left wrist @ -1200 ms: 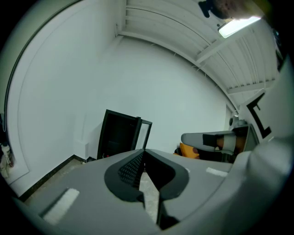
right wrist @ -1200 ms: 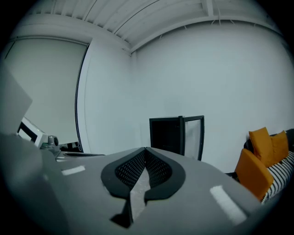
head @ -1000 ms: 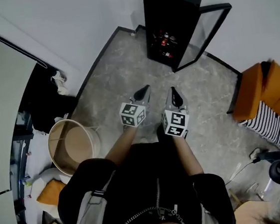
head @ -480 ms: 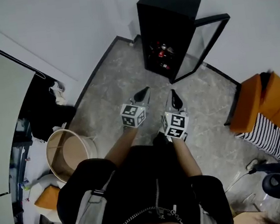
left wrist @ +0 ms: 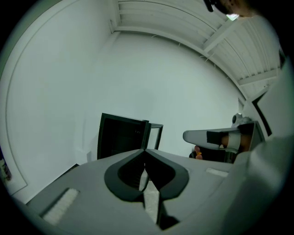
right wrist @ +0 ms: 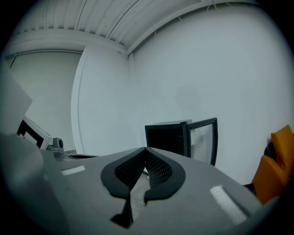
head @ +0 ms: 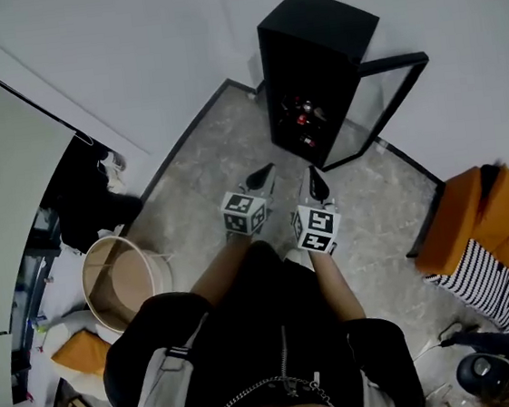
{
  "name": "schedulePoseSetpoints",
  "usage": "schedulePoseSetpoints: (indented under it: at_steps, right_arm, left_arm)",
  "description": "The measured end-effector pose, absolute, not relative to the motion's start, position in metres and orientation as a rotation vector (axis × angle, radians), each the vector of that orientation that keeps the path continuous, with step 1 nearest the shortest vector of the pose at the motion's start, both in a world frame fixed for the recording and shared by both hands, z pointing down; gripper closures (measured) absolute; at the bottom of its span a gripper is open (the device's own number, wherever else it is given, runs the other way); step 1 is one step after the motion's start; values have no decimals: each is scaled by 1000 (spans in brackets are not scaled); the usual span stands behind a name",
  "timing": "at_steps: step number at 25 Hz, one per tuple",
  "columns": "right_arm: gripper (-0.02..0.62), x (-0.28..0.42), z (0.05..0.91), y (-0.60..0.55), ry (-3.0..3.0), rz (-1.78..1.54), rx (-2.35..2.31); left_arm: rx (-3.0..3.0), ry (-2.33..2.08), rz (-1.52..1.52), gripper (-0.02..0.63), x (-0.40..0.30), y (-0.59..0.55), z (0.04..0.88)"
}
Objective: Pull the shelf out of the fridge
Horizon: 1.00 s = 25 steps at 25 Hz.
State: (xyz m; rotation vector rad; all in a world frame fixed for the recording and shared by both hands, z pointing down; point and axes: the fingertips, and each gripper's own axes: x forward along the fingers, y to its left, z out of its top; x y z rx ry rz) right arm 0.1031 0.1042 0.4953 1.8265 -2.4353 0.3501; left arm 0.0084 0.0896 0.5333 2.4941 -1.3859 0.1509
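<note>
A small black fridge (head: pixel 316 63) stands against the white wall with its glass door (head: pixel 387 101) swung open to the right. Inside, shelves hold bottles (head: pixel 303 115). Both grippers are well short of it, over the floor in front of the person. My left gripper (head: pixel 263 171) is shut and empty. My right gripper (head: pixel 317 178) is also shut and empty. The fridge (left wrist: pixel 121 140) shows beyond the left gripper's (left wrist: pixel 145 151) joined tips in the left gripper view. It (right wrist: pixel 170 135) lies ahead of the right gripper (right wrist: pixel 146 150) in the right gripper view, door (right wrist: pixel 204 137) to its right.
A round tan basket (head: pixel 122 281) sits on the marble floor at the left. Dark clothing (head: pixel 90 203) hangs by the left wall. An orange seat (head: pixel 480 222) with a striped cloth (head: pixel 492 280) stands at the right. Cables and a dark appliance (head: pixel 484 373) lie at lower right.
The view has shifted; the fridge sits a little lower and closer in the head view. Both grippers stay shut and have kept their place in front of the person.
</note>
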Motion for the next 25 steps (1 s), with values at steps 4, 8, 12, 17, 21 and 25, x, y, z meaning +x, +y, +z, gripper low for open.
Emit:
schedulePoseSetpoints:
  at_steps: [4, 8, 12, 17, 21, 25]
  right_arm:
    - [594, 96, 497, 86, -2450, 353, 1789]
    - [594, 92, 506, 64, -2441, 365, 1762]
    - [594, 93, 507, 31, -2417, 352, 1770]
    - [594, 91, 504, -22, -2389, 331, 1777]
    - [594, 87, 501, -59, -2369, 326, 1801]
    - [594, 78, 499, -88, -2352, 323, 1816]
  left_arm:
    - [2467, -1396, 142, 595, 6, 75, 536]
    - [2447, -1393, 128, 595, 5, 51, 544]
    - [2445, -1381, 110, 595, 6, 14, 548]
    - [2453, -1365, 84, 595, 5, -44, 545]
    - [2470, -1337, 91, 595, 2, -82, 544]
    - [2487, -1307, 99, 595, -3, -113, 543]
